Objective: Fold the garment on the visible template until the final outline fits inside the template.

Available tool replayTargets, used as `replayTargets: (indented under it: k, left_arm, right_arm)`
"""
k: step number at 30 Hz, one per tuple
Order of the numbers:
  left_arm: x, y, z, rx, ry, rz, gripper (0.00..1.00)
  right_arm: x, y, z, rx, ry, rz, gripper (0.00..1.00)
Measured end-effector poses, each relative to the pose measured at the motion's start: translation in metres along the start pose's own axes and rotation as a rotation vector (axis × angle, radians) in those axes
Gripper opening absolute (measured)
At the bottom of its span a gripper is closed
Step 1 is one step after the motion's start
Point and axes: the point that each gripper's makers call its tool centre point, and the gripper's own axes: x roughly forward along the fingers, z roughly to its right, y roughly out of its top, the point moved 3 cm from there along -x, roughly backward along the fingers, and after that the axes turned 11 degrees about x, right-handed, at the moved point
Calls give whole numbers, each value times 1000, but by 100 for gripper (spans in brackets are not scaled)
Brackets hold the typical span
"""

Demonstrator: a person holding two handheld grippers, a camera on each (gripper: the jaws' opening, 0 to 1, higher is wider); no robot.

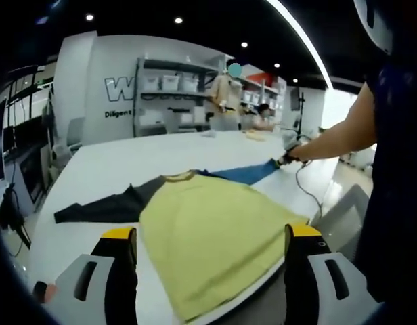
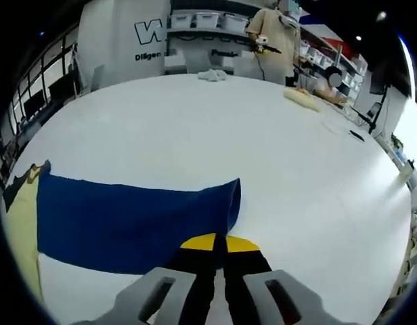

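Worktop (image 1: 114,162): white, broad, carrying the shirt; a few small items lie at its far edge.
Shelving (image 1: 174,84): white racks with bins against the far wall, beside a white panel with dark lettering.
Shirt (image 1: 208,230): spread flat on the near part of the worktop; yellow-green body, collar pointing to the far side, hem just reaching the near edge.
Blue sleeve (image 2: 134,220): stretched straight out across the worktop from the yellow body, its cuff end at the right claw.
Dark sleeve (image 1: 103,206): lies flat on the worktop, extended away from the body on the opposite side.
Person (image 1: 391,149): stands at the worktop edge, bare forearm reaching out to the blue sleeve's end.
Left claw (image 1: 212,233): jaws spread wide, grasping nothing, raised above the near hem of the shirt.
Right claw (image 2: 218,247): jaws clenched together on the cuff of the blue sleeve, low against the worktop.
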Motion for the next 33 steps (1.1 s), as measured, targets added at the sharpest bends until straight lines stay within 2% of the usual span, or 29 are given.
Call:
replayTargets:
  k: [9,17,24,33]
  left_arm:
    - [-1,0,0,8,-4,14,85]
    - [1,3,1,11,-16,27,85]
    - [-1,4,1,22,-22,46,85]
    - [-3,5,0,30,-25,72,83]
  right_arm:
    - [-23,29,-19,-37,33,57,0]
    - [-47,52,-46,-82,85,108,0]
    - [-54,59,-60,-107,104,122,0]
    - [-69,61,-91,-154,146,134,0]
